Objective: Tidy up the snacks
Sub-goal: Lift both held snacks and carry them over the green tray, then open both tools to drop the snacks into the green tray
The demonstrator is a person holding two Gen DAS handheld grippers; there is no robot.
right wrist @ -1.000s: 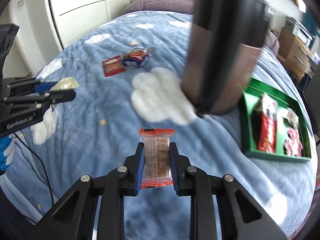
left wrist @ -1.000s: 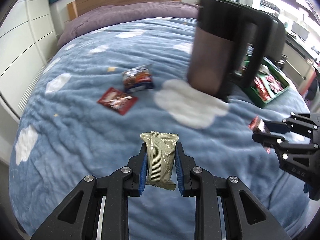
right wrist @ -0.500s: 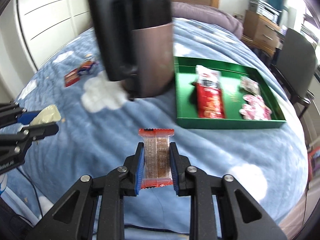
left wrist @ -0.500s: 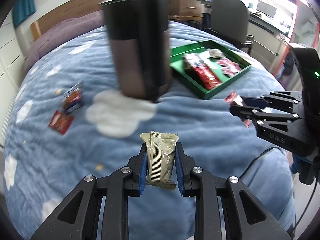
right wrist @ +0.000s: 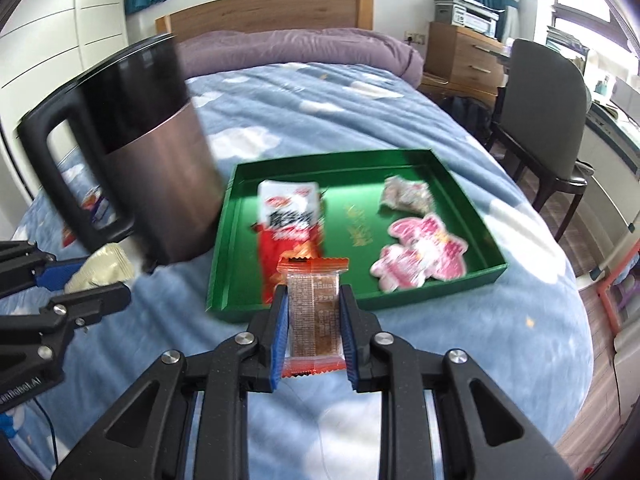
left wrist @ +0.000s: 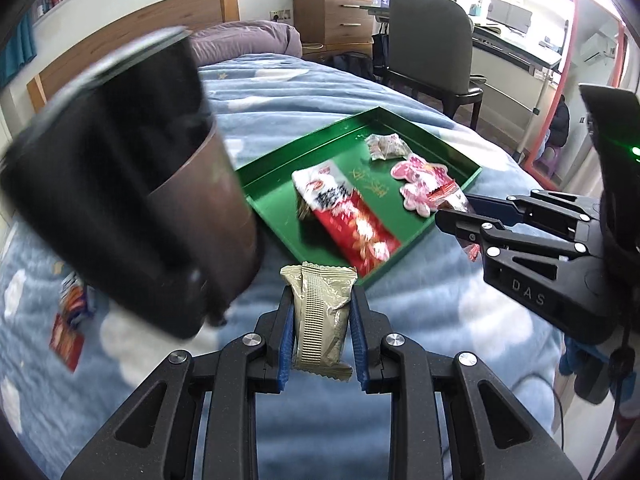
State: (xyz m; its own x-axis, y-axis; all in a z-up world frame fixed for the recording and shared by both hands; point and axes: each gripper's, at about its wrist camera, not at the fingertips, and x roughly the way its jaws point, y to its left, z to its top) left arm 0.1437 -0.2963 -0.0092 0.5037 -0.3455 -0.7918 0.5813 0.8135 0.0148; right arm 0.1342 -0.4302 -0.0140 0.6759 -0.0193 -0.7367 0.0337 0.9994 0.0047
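My left gripper [left wrist: 320, 322] is shut on a beige snack packet [left wrist: 320, 316], held above the blue bedspread just short of the green tray [left wrist: 272, 200]. My right gripper [right wrist: 314, 320] is shut on a clear packet with red ends [right wrist: 314, 316], held at the tray's near rim [right wrist: 224, 264]. The tray holds a red-and-white bag [right wrist: 290, 224], a pink flower-shaped packet [right wrist: 420, 256] and a small crumpled packet [right wrist: 406, 196]. The right gripper also shows in the left wrist view [left wrist: 456, 216], and the left gripper in the right wrist view [right wrist: 92, 276].
A tall black-and-brown kettle [left wrist: 132, 208] stands on the bed left of the tray, also seen in the right wrist view [right wrist: 148, 152]. Two loose snack packets [left wrist: 70, 320] lie on the bedspread behind it. A chair [right wrist: 548, 92] and a wooden dresser [left wrist: 332, 16] stand beyond the bed.
Both grippers have swung right, toward the green tray, each still holding its packet. The tray now lies close ahead of both and the kettle has shifted to the left of view.
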